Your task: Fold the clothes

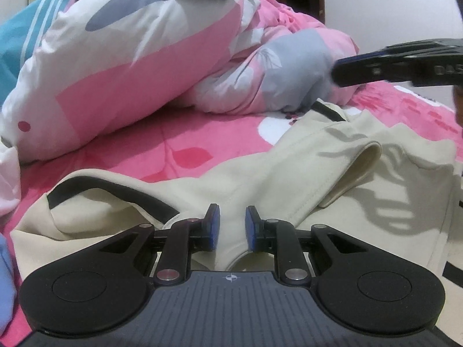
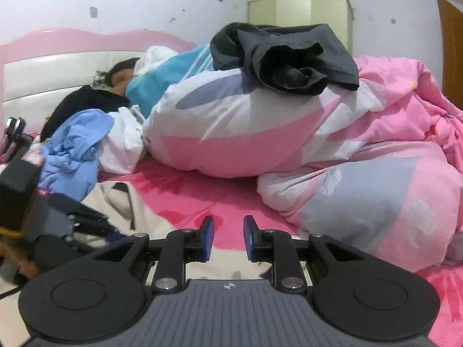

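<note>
Pink flowered bedding covers the bed, and on it lies the cream garment with black trim, rumpled, one flap folded over toward 2 o'clock. In the left wrist view the left gripper sits low over the garment's near edge, its jaws narrow with cream cloth showing in the gap; whether the blue pads press on the cloth I cannot tell. At 3 o'clock in that view the right gripper hangs above the garment, blurred. In its own view the right gripper has narrow jaws with nothing between them, the bedding and garment below. At 12 o'clock a pink, white and grey quilt is heaped, a dark garment on top. At 9 o'clock lies a blue garment; a person lies beyond it by the headboard
</note>
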